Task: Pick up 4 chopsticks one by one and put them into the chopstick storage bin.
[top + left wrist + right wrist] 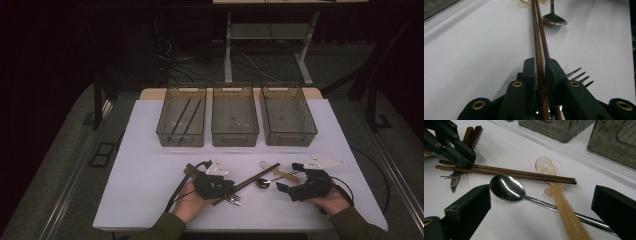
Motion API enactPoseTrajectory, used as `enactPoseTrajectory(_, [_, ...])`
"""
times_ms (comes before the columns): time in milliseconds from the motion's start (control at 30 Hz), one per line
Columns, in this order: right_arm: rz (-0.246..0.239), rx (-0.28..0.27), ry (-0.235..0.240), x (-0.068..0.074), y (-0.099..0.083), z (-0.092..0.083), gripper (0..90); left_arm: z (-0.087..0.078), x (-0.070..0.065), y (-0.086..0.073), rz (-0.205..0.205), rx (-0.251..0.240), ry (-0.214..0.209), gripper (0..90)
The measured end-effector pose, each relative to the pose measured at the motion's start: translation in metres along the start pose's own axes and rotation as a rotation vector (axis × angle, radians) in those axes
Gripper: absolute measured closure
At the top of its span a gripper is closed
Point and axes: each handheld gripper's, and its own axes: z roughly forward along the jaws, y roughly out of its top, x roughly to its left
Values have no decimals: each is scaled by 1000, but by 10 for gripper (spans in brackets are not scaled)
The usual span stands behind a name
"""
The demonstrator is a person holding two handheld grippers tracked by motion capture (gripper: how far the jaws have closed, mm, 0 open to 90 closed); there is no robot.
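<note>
Nearest the person, the left gripper (216,186) has its jaws clamped on a pair of dark wooden chopsticks (539,53) near one end, with a metal fork (579,75) lying on the white table (150,175) just beside and under it. The right gripper (292,182) rests near the table's front edge with its jaws spread wide and nothing between them. The chopsticks run on past a steel spoon (507,188) and lie across a translucent amber spoon (559,195), and beyond stand three wire baskets (235,115) in a row, the left one holding more chopsticks.
</note>
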Motion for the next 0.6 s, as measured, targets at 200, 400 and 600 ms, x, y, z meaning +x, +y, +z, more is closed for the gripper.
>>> enactPoseTrajectory(200, [0,0,-1,0,0,0,24,3,0,-1,34,31,30,770])
enactPoseTrajectory(400, [0,1,-1,0,0,0,24,4,-1,-1,64,35,55,783])
enactPoseTrajectory(600, [0,0,1,0,0,0,24,4,-1,-1,74,36,71,828])
